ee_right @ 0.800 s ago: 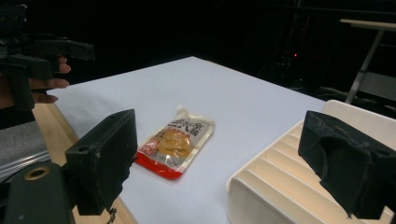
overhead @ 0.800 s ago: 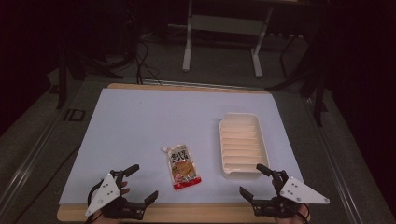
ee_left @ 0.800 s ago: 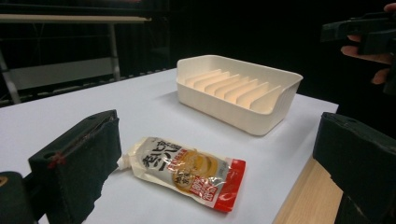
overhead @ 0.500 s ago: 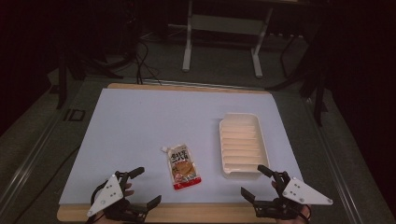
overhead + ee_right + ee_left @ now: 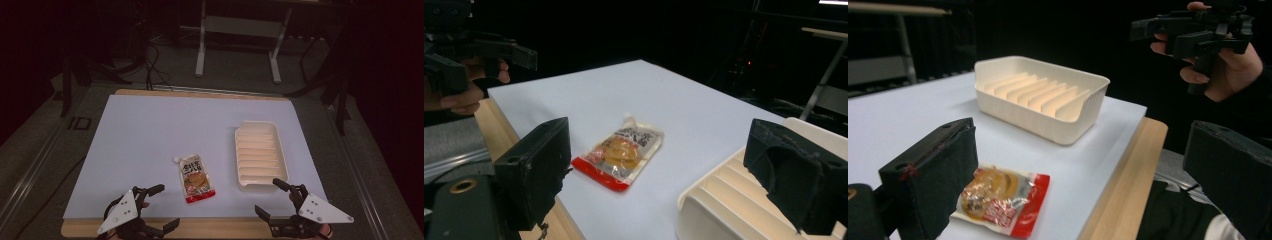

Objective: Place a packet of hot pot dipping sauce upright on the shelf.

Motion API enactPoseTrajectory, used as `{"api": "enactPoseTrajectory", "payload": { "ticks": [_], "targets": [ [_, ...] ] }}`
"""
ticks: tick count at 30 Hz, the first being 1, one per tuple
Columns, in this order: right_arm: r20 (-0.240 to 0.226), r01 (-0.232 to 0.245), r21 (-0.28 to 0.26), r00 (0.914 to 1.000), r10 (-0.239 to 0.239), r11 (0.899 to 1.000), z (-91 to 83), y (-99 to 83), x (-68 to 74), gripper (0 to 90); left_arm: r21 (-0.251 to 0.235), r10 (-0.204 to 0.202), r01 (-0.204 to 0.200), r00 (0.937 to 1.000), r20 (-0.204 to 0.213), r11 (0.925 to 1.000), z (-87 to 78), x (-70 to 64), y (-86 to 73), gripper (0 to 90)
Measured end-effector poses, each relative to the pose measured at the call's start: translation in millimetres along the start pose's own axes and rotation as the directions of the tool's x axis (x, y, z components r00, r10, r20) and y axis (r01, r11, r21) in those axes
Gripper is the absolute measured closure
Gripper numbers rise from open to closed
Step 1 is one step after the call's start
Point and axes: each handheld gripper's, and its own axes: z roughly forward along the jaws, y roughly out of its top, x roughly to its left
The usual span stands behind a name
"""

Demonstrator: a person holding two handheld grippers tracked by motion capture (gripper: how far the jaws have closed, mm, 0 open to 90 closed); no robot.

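Dark studio floor with metal stand legs behind, pale blue mat on a wooden table [image 5: 215,231] in the high view. Snack pouch [image 5: 196,178] lies flat on the mat near the front edge, red band toward the person, spout corner pointing away; nothing touches it. Just to its right, apart from it, a cream ribbed tray [image 5: 261,155] sits empty, long side running away from the person. Left gripper [image 5: 156,206] hovers at the front left corner, jaws spread wide, nothing between them, near the pouch but not at it. Right gripper [image 5: 272,198] hovers at the front right, jaws also wide apart and empty, close to the tray's near end. Left gripper view: pouch [image 5: 1000,200] partly behind the left jaw, tray [image 5: 1040,97] beyond it, and a hand with the other gripper [image 5: 1220,47] farther off. Right gripper view: pouch [image 5: 621,152] between the jaws but well ahead, tray corner [image 5: 719,200] at lower right. Judgement: pouch likely goes into the tray; nothing done yet, grasp, lift and placing all remain.
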Motion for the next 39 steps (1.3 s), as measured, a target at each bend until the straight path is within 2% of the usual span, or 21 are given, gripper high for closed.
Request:
{"api": "enactPoseTrajectory", "payload": {
  "ticks": [3, 5, 7, 9, 10, 11, 12, 13, 16, 17, 21, 23, 26, 30, 34, 39],
  "targets": [
    [-0.013, 0.001, -0.004, 0.9999, -0.001, 1.0, 0.2, 1.1, 0.5, 11.4, 0.003, -0.002, 0.002, 1.0, -0.001, 1.0, 0.6, -0.3, 8.3, 1.5],
    [-0.013, 0.012, -0.001, 0.9998, -0.012, 1.0, 0.0, 2.8, 2.4, 11.5, 0.016, -0.019, 0.019, 0.9997, -0.012, 0.9997, 2.2, 2.0, 16.3, 1.5],
    [-0.014, 0.025, 0.006, 0.9996, -0.025, 1.0, 0.0, 4.1, 3.5, 11.7, 0.015, -0.029, 0.029, 0.9994, 0.02, 0.9995, 3.1, 5.1, 19.9, 1.5],
    [-0.013, 0.03, 0.005, 0.9995, -0.03, 1.0, -0.1, 4.9, 4.7, 11.9, 0.053, -0.02, 0.019, 0.9996, 0.021, 0.9984, 6.5, 8.1, 23.6, 1.5],
    [-0.019, 0.03, 0.007, 0.9994, -0.03, 1.0, -0.1, 5.5, 4.9, 11.9, 0.053, -0.02, 0.019, 0.9996, 0.021, 0.9984, 6.5, 8.1, 23.6, 1.5],
    [-0.024, 0.03, 0.011, 0.9993, -0.03, 0.999, 0.0, 5.9, 5.0, 11.9, 0.07, -0.027, 0.026, 0.9994, 0.02, 0.9972, 10.0, 11.7, 25.9, 1.5],
    [-0.024, 0.03, 0.011, 0.9993, -0.03, 0.999, 0.0, 5.9, 5.0, 11.9, 0.07, -0.027, 0.026, 0.9994, 0.02, 0.9972, 10.0, 11.7, 25.9, 1.5],
    [-0.027, 0.033, 0.009, 0.9991, -0.033, 0.999, 0.1, 6.5, 4.7, 11.9, 0.073, -0.045, 0.044, 0.9988, 0.018, 0.9963, 12.7, 16.6, 28.1, 1.5],
    [-0.035, 0.032, 0.012, 0.9989, -0.031, 0.999, 0.2, 6.8, 4.7, 11.8, 0.075, -0.051, 0.05, 0.9986, 0.015, 0.9959, 13.8, 19.1, 29.2, 1.5],
    [-0.039, 0.016, 0.019, 0.9991, -0.015, 1.0, 1.3, 6.5, 4.6, 11.3, 0.084, -0.054, 0.053, 0.9985, 0.009, 0.995, 17.0, 25.0, 32.4, 1.5],
    [-0.039, -0.011, 0.012, 0.9992, 0.011, 1.0, 1.0, 6.1, 2.6, 10.9, 0.085, -0.04, 0.039, 0.9992, 0.001, 0.9956, 22.7, 32.4, 37.9, 1.5],
    [-0.007, -0.017, 0.009, 0.9998, 0.017, 1.0, 1.3, 6.3, 2.4, 10.6, 0.096, -0.021, 0.022, 0.9998, -0.005, 0.9952, 26.7, 35.6, 40.6, 1.5],
    [-0.001, -0.021, 0.006, 0.9998, 0.021, 1.0, 2.1, 6.1, 2.8, 10.6, 0.102, -0.004, 0.005, 0.9999, -0.011, 0.9947, 33.9, 40.4, 42.9, 1.5],
    [0.005, 0.005, 0.008, 1.0, -0.005, 1.0, 3.9, 6.1, 5.8, 10.7, 0.112, -0.01, 0.011, 0.9999, -0.009, 0.9936, 46.0, 48.5, 43.2, 1.8],
    [0.001, 0.005, 0.012, 1.0, -0.005, 1.0, 4.4, 5.7, 7.5, 10.7, 0.138, 0.006, -0.004, 0.9998, -0.018, 0.9904, 57.2, 55.4, 42.0, 2.4],
    [-0.007, 0.008, 0.01, 0.9999, -0.008, 1.0, 4.7, 4.9, 7.6, 10.6, 0.163, -0.002, 0.007, 0.9997, -0.026, 0.9866, 67.9, 63.6, 38.2, 2.4]
  ]
}}
